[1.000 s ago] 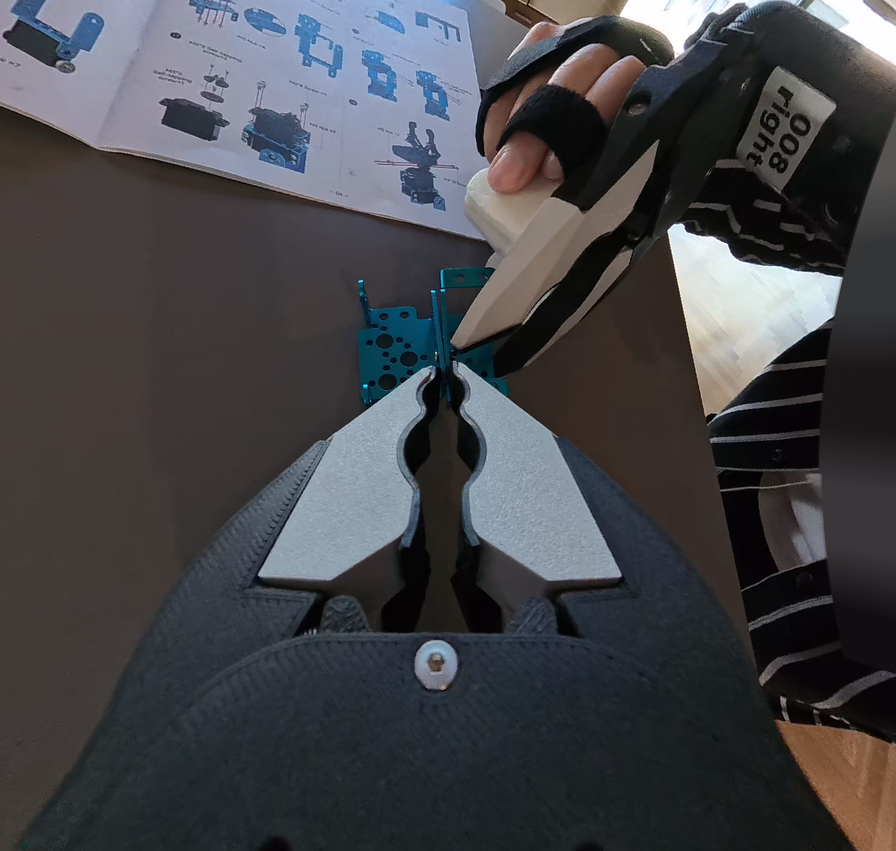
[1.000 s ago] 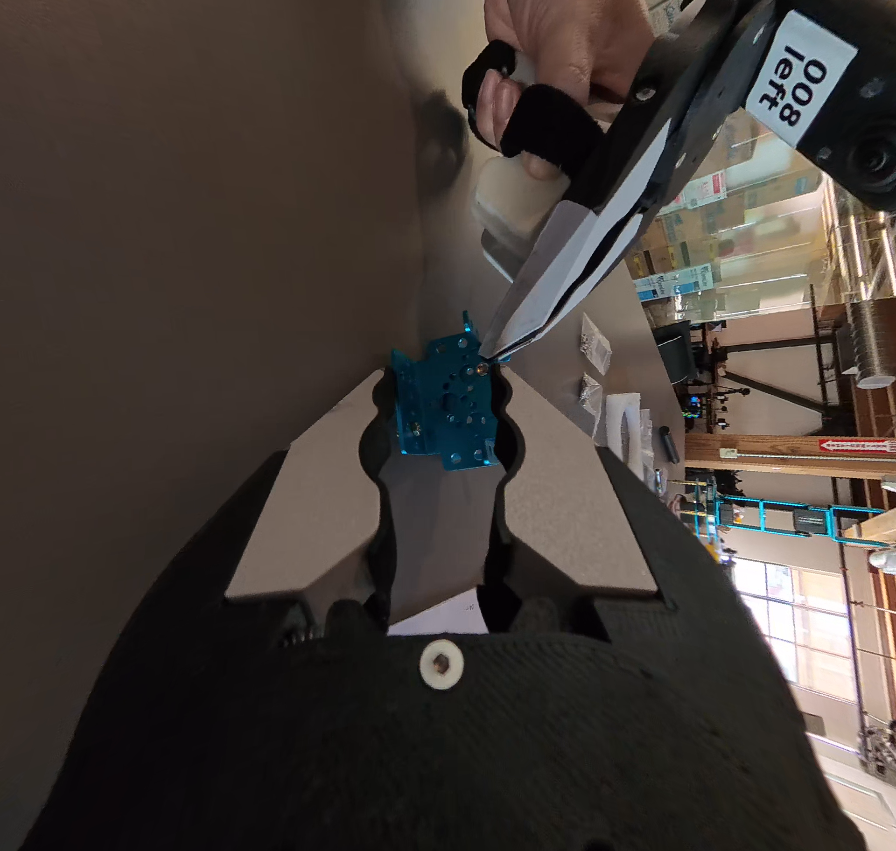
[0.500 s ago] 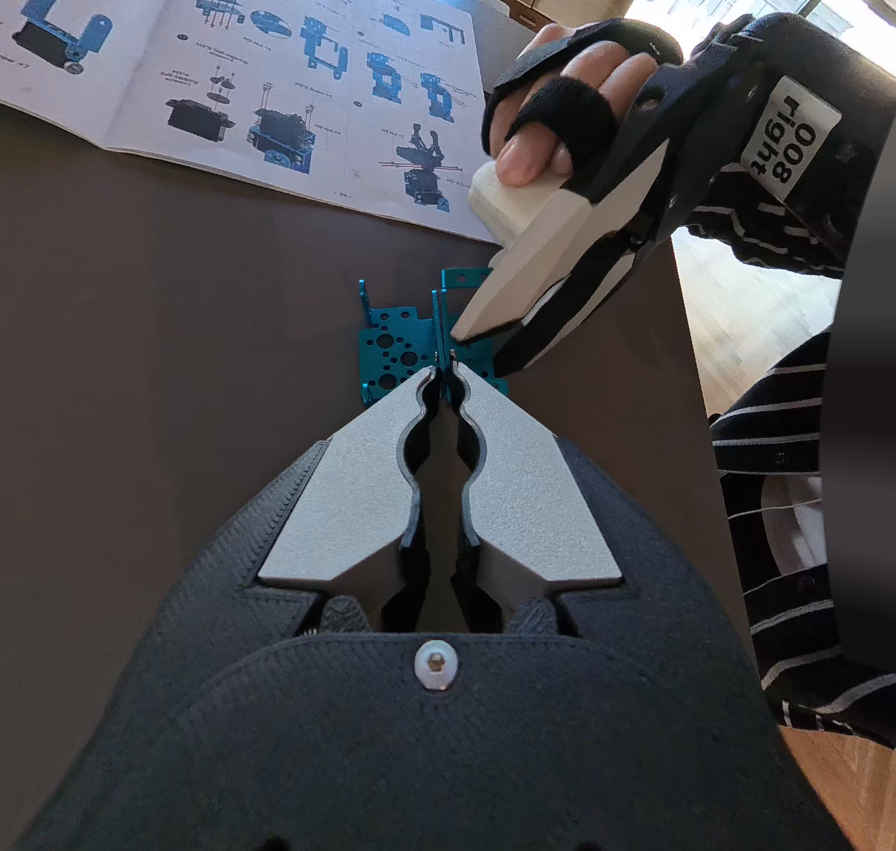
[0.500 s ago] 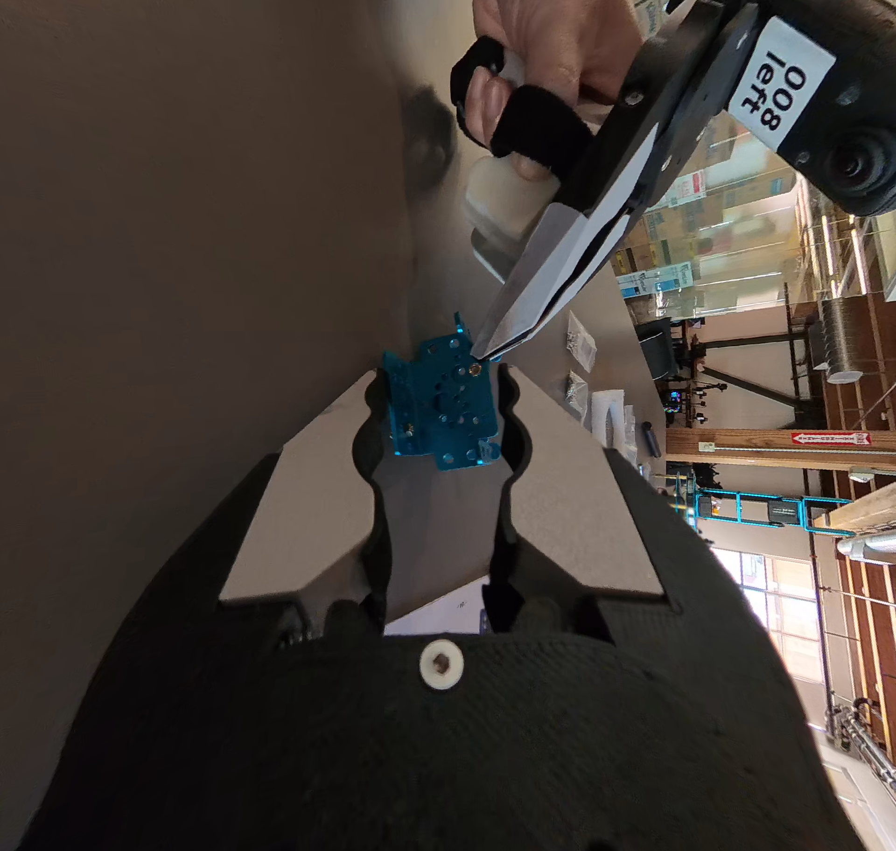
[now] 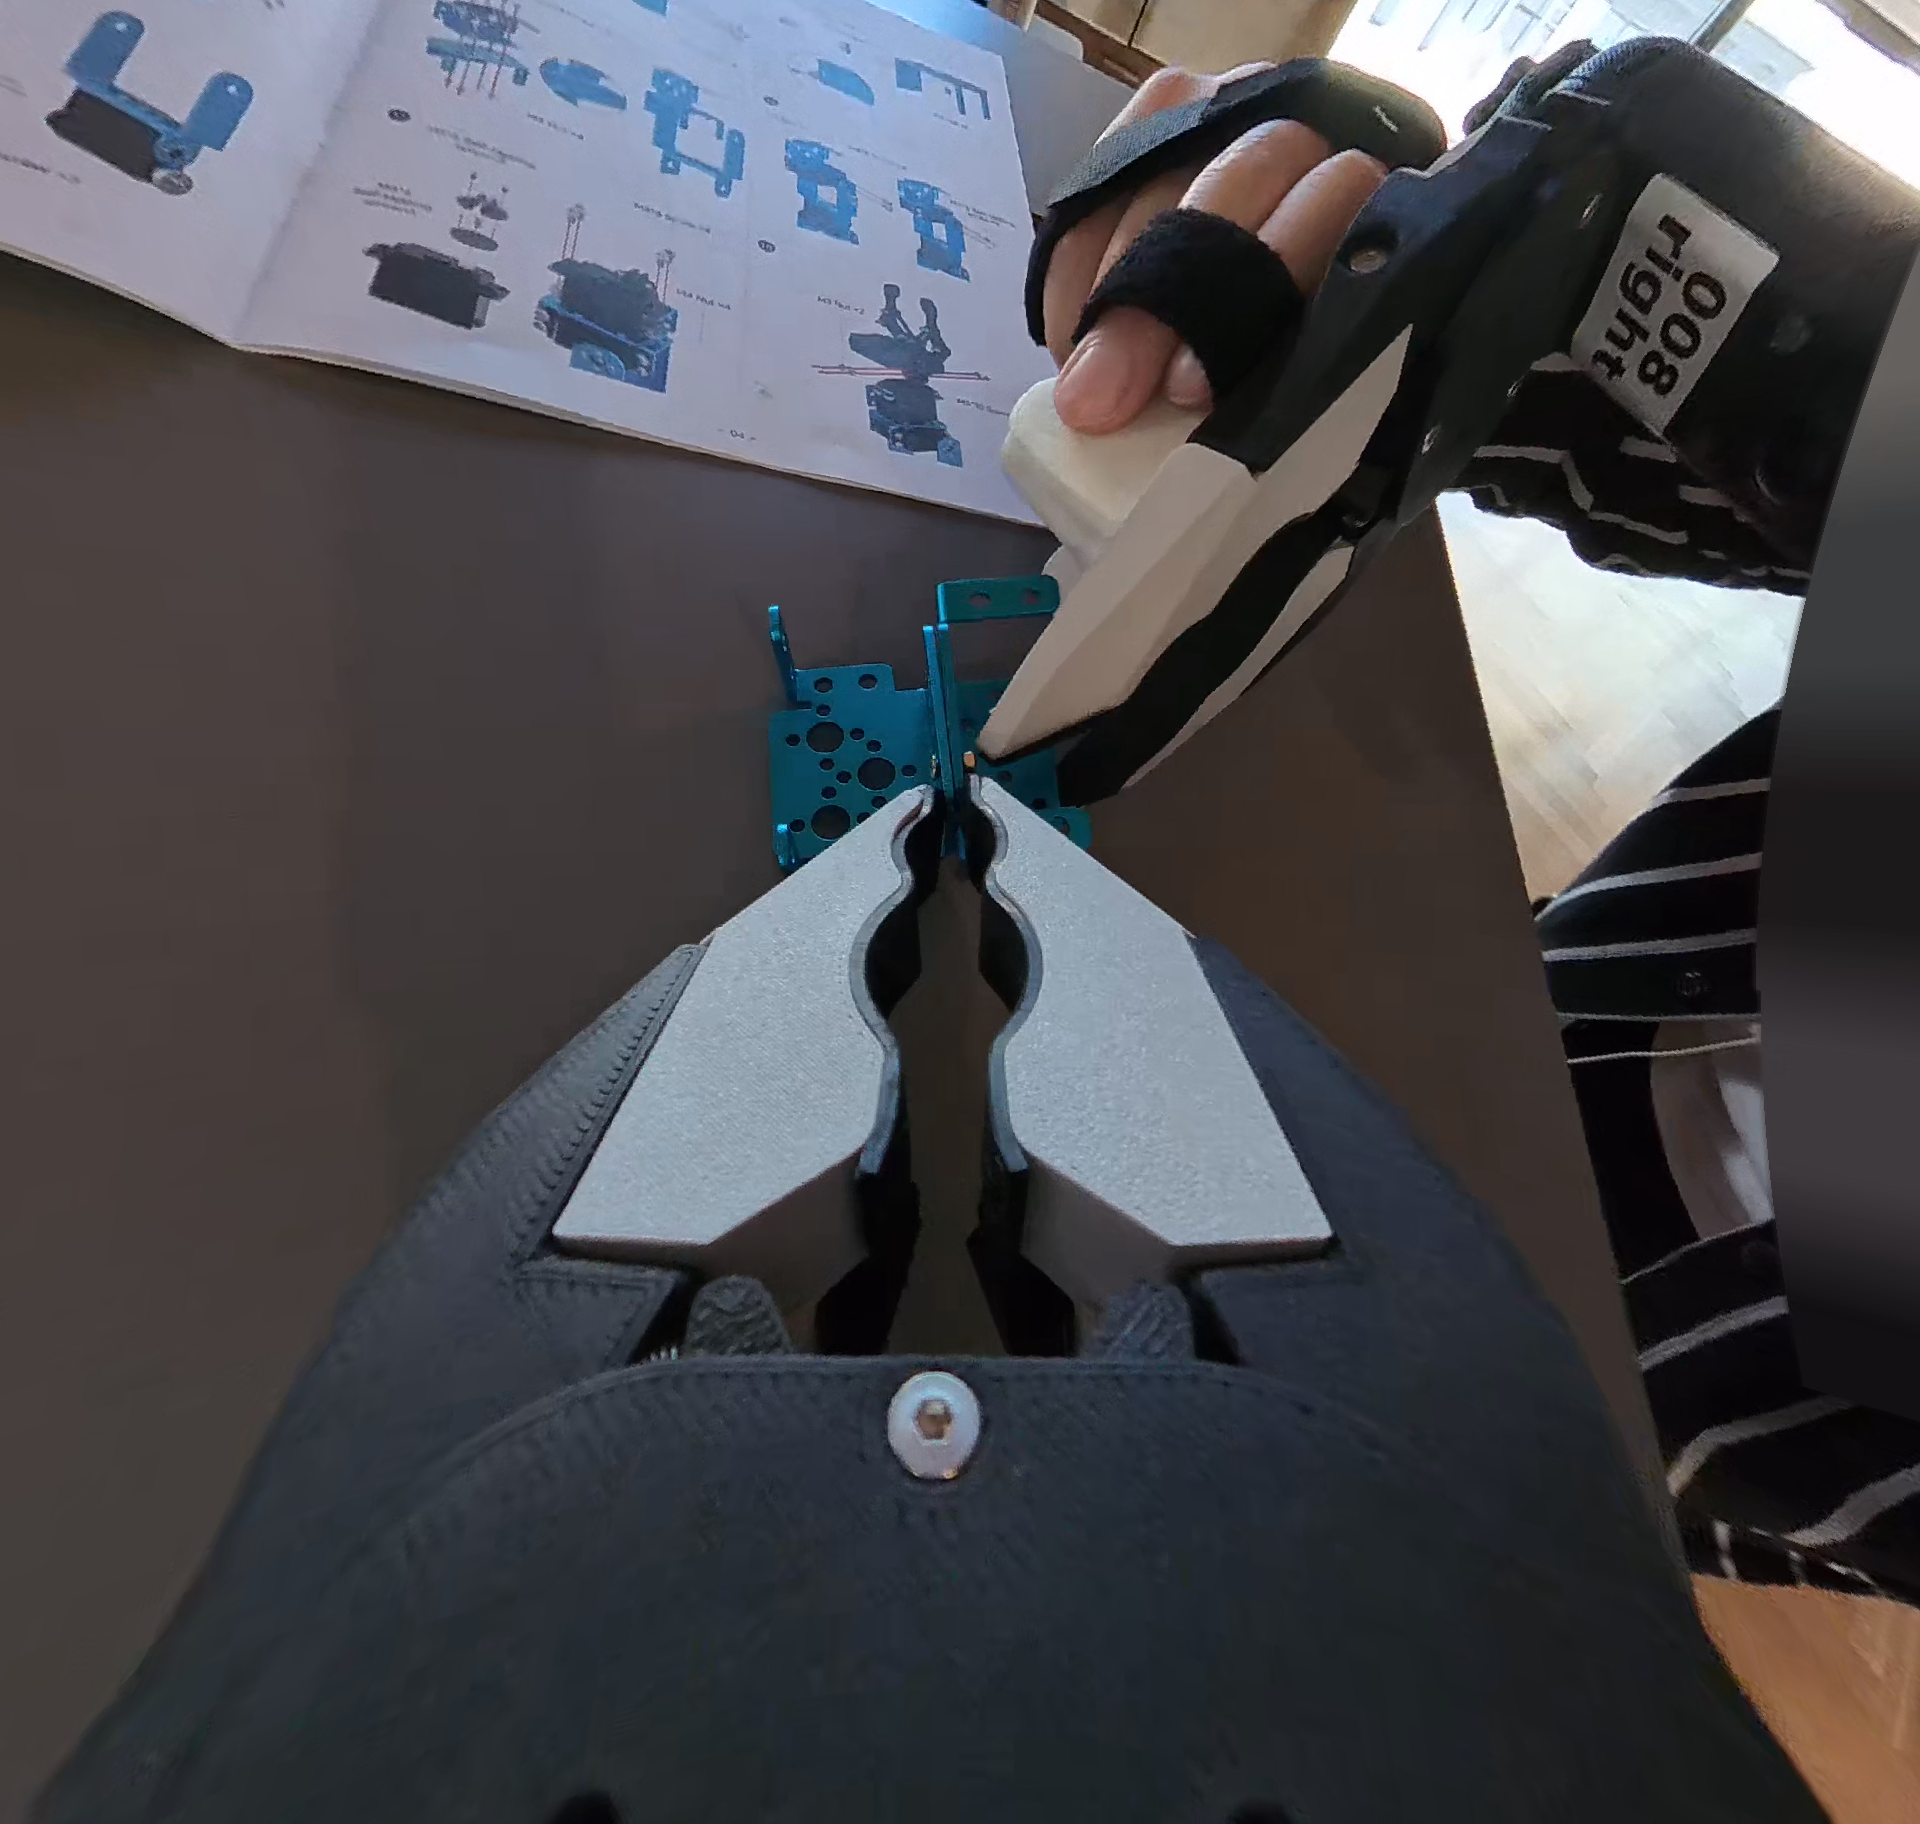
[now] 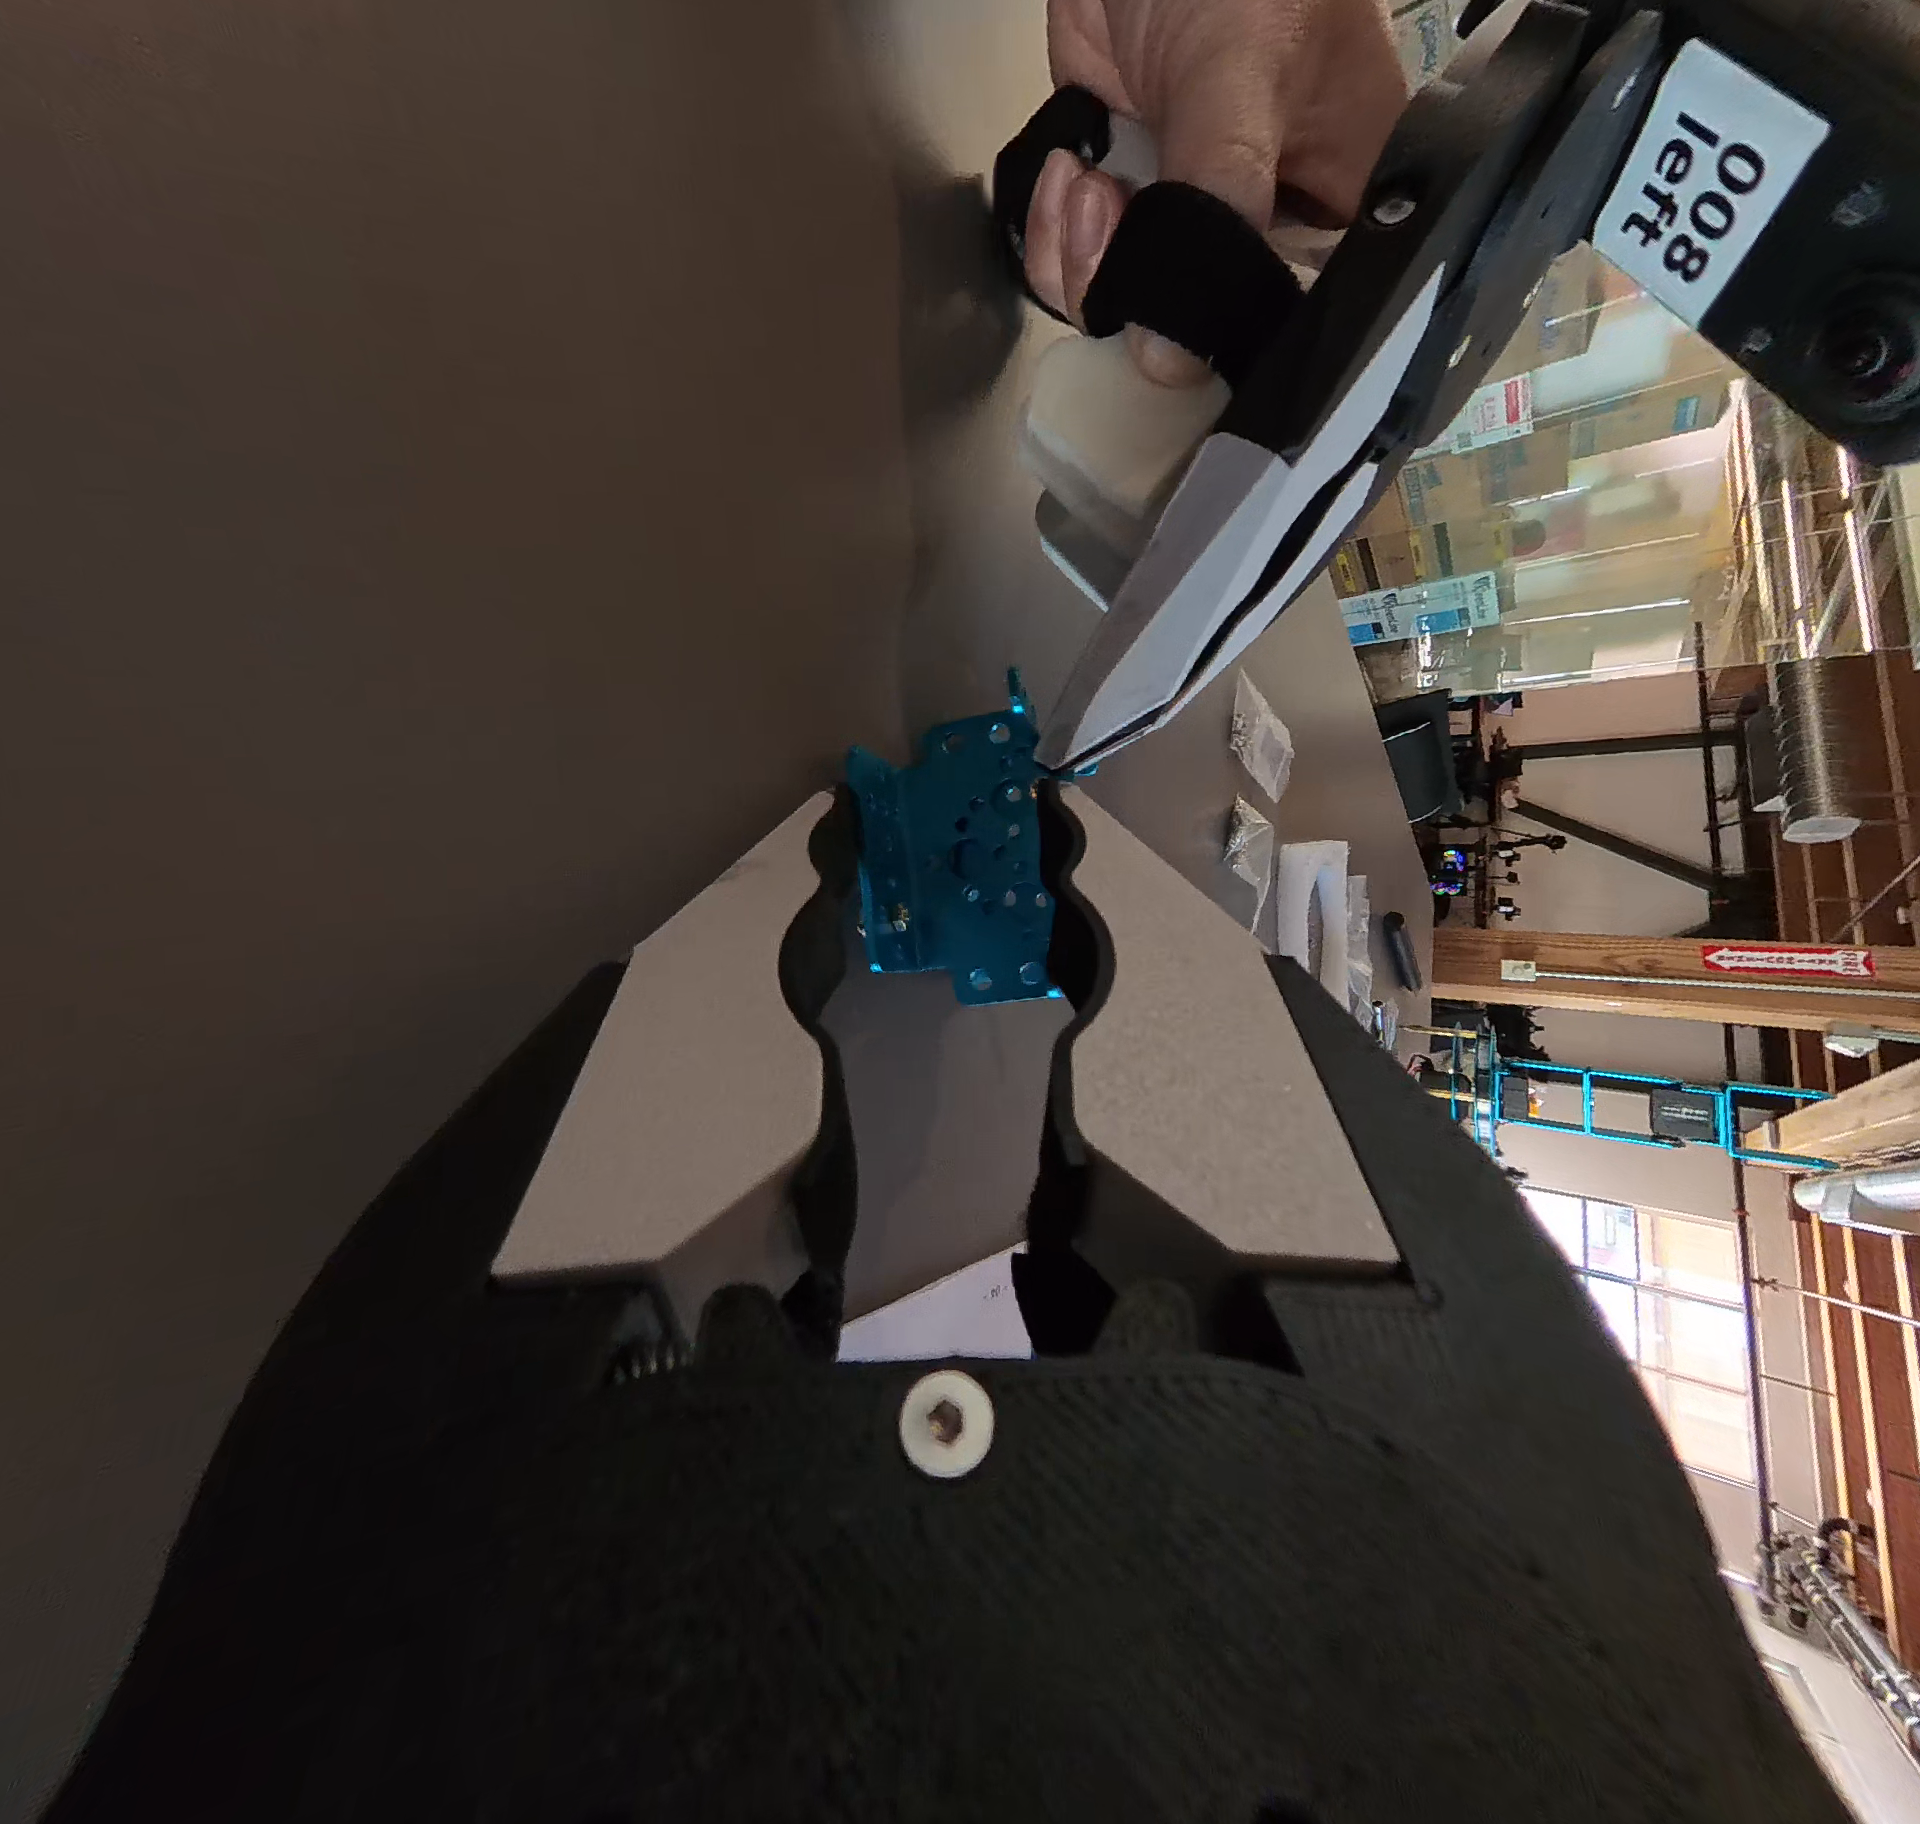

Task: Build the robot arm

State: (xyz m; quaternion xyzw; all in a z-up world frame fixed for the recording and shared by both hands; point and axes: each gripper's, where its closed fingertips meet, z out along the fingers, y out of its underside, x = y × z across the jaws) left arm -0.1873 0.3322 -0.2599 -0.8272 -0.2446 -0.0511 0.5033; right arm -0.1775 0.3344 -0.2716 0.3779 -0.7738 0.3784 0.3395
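A blue perforated metal bracket point(image 5: 836, 761) lies on the dark brown table point(image 5: 312, 839) with a thin plate standing upright in its middle. My left gripper point(image 5: 951, 808) is shut on that upright plate at its near edge. It also shows in the right wrist view point(image 6: 1049, 761), pinching the bracket's top corner. My right gripper point(image 6: 945, 803) is open, and the bracket point(image 6: 956, 881) shows in the gap between its fingers. In the left wrist view the right gripper point(image 5: 1034, 772) comes in from the right, its tips just right of the upright plate, beside a small brass-coloured bit.
An open instruction booklet point(image 5: 520, 164) with blue part drawings lies at the far side of the table. The table's edge point(image 5: 1486, 735) runs close on the right, with wood floor beyond. Small bags of parts point(image 6: 1262, 746) lie farther along the table. A striped sleeve point(image 5: 1662, 943) is at right. My two grippers' fingertips are within a few centimetres of each other.
My right gripper has edged closer to the bracket, which now sits deeper between its fingers. My left gripper has stayed shut on the upright plate in the same place.
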